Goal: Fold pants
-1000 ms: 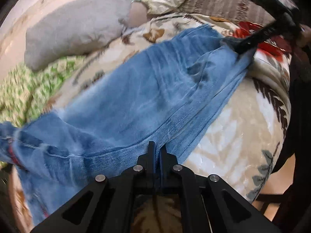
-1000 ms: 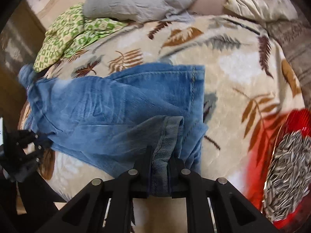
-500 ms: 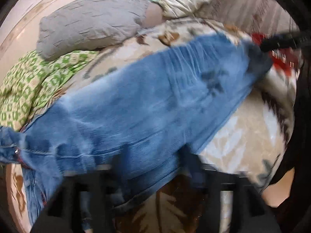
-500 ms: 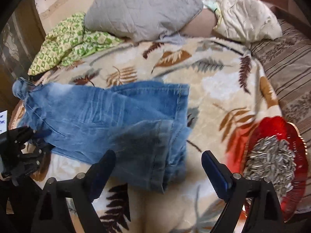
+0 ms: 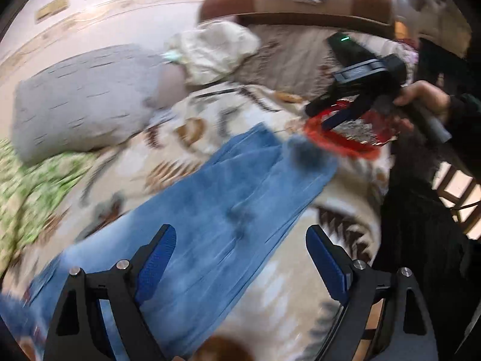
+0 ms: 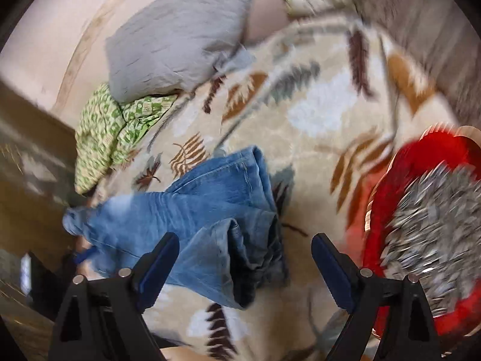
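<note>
The blue jeans (image 5: 228,210) lie flat on a bed, on a leafy blanket (image 6: 315,111). In the left claw's view they run from 7 o'clock up to 1 o'clock, with the leg ends at the far tip. In the right claw's view the leg ends (image 6: 249,246) sit bunched just ahead of the claw, and the waist end trails off toward 9 o'clock.

The left claw (image 5: 240,252) is still spreading wider, with both pads apart and off the cloth. The jeans only show below the gap. The right claw (image 6: 245,258) stands wide apart too and grips nothing. A hand (image 5: 421,96) holds it at 2 o'clock in the left view.

Jeans are soft and floppy, but thick and a bit heavy. They will sag and bend if picked up by one corner. They are not slippery and will not break. The seams and hems are stiff, so I think those are the best places to pinch. One claw could take the hem end, the other the waist end, to lift and fold them evenly.

A red bowl (image 6: 421,162) full of what look like seeds (image 6: 436,225) sits at 3 o'clock, near the hems. The picture is blurry there, so I am not sure. Swinging cloth could tip it.

A gray pillow (image 6: 177,39) and a green cloth (image 6: 111,132) lie farther up the bed.
</note>
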A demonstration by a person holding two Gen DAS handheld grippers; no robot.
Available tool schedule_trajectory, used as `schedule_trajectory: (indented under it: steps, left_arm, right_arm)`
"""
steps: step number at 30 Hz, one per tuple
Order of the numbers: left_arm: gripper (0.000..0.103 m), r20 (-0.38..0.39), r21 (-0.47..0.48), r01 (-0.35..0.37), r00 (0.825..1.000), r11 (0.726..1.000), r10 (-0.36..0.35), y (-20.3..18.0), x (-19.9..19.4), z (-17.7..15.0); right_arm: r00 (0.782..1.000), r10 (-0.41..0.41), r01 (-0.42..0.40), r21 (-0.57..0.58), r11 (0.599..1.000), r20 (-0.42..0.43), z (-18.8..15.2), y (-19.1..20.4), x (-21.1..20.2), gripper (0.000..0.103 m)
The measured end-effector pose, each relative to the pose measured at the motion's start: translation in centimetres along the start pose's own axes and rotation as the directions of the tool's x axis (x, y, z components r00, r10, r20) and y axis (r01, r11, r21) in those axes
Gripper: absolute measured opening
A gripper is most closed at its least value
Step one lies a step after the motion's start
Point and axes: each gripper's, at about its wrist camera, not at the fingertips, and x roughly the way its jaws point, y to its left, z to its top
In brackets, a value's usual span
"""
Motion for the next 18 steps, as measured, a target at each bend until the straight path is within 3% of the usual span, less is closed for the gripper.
schedule_trajectory:
  steps: [2, 5, 10, 11, 13, 16, 18]
  left_arm:
    - [0.089, 0.000, -0.010, 0.060, 0.998, 0.998, -0.060, -0.3, 1.7, 1.3]
    - [0.089, -0.013, -0.033, 0.106, 0.994, 0.994, -0.106, -0.2, 4.7, 2.8]
    - [0.088, -0.092, -0.008, 0.116, 0.989, 0.993, -0.117, -0.6, 8.5, 3.3]
    - [0.088, -0.105, 0.006, 0.118, 0.988, 0.993, -0.117, -0.8, 8.9, 3.2]
    - [0.088, -0.124, 0.038, 0.115, 0.986, 0.993, -0.110, -1.3, 9.4, 3.0]
    - [0.087, -0.134, 0.064, 0.130, 0.984, 0.989, -0.120, -1.8, 9.7, 2.7]
    - [0.073, -0.155, 0.082, 0.134, 0.981, 0.988, -0.120, -2.1, 10.0, 2.4]
  right_arm:
    - [0.999, 0.039, -0.038, 0.039, 0.999, -0.024, 0.3, -0.9, 1.0, 0.082]
    - [0.998, 0.030, -0.028, 0.040, 0.999, -0.051, 0.4, -1.3, 2.5, 0.077]
    - [0.997, -0.002, 0.002, -0.003, 1.000, -0.073, 0.8, -0.9, 4.3, 0.074]
    - [0.997, 0.001, -0.001, -0.011, 1.000, -0.074, 0.9, -0.8, 4.4, 0.071]
    - [0.995, 0.028, -0.030, -0.015, 0.999, -0.095, 1.1, -0.2, 5.0, 0.048]
    - [0.992, -0.052, 0.041, -0.094, 0.995, -0.119, 1.2, 0.8, 6.0, 0.048]
    - [0.988, -0.076, 0.061, -0.112, 0.992, -0.136, 1.4, 1.1, 6.8, 0.043]
